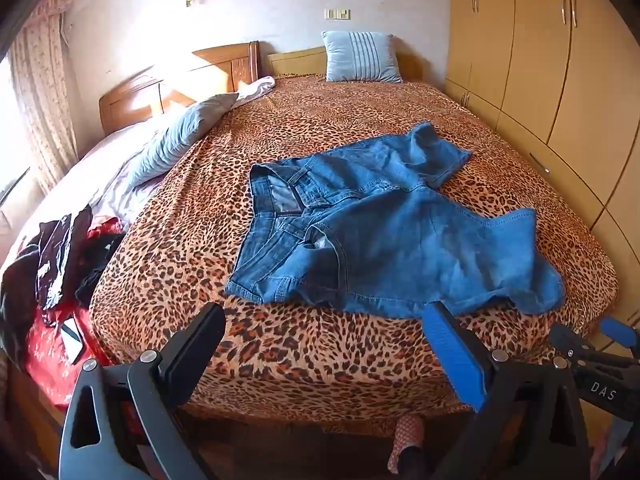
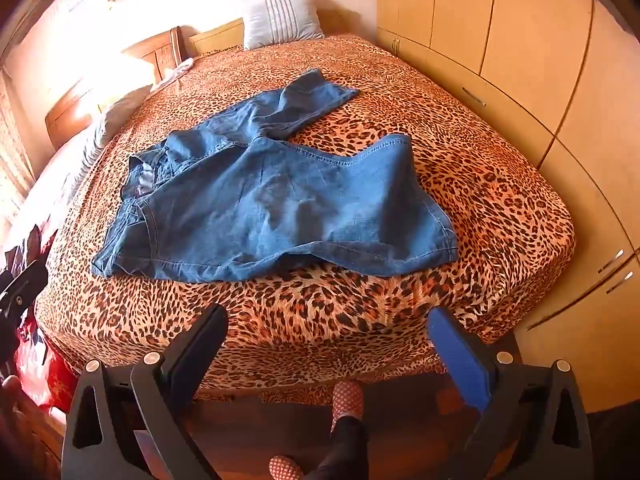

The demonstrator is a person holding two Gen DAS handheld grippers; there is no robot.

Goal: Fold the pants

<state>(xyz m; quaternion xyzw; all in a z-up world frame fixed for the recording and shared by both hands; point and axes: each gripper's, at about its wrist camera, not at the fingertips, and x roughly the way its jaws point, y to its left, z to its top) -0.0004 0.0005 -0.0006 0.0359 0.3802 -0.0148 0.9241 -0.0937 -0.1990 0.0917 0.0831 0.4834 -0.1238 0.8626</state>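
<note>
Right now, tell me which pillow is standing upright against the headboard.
The striped light-blue pillow, propped upright at the far end of the bed. The plain blue-grey pillow lies flat along the left side instead.

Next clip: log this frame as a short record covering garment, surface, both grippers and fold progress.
garment: blue denim pants, spread out unfolded, legs splayed apart
surface: bed with leopard-print cover
waistband: toward the left in both views
left gripper: open, empty, short of the pants' near edge
right gripper: open, empty, above the bed's near edge
fold progress: not started
</note>
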